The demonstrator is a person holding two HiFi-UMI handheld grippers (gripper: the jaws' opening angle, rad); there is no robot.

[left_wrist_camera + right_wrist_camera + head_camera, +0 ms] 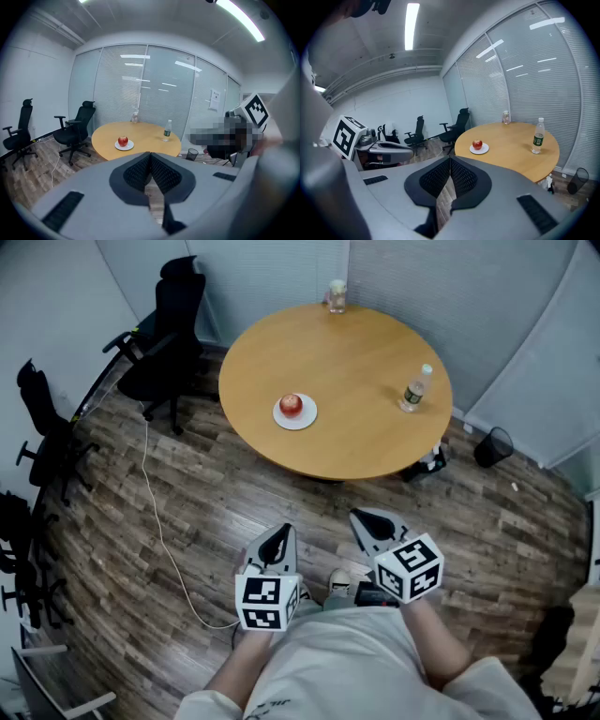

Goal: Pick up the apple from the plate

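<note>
A red apple point(291, 405) rests on a small white plate point(306, 418) near the front left of a round wooden table point(356, 362). The apple point(123, 140) and the plate point(128, 146) show far off in the left gripper view, and the apple point(477, 144) with the plate point(483, 150) likewise in the right gripper view. Both grippers hang over the floor close to the person, well short of the table. My left gripper point(277, 538) point(150, 159) is shut with nothing in it. My right gripper point(373, 522) point(449, 164) also has its pads together, holding nothing.
On the table stand a water bottle point(415, 388) at the right and a glass jar point(337, 295) at the far edge. Black office chairs point(164, 329) stand left of the table. A white cable point(159, 521) lies on the wood floor. A black bin point(493, 446) sits at the right.
</note>
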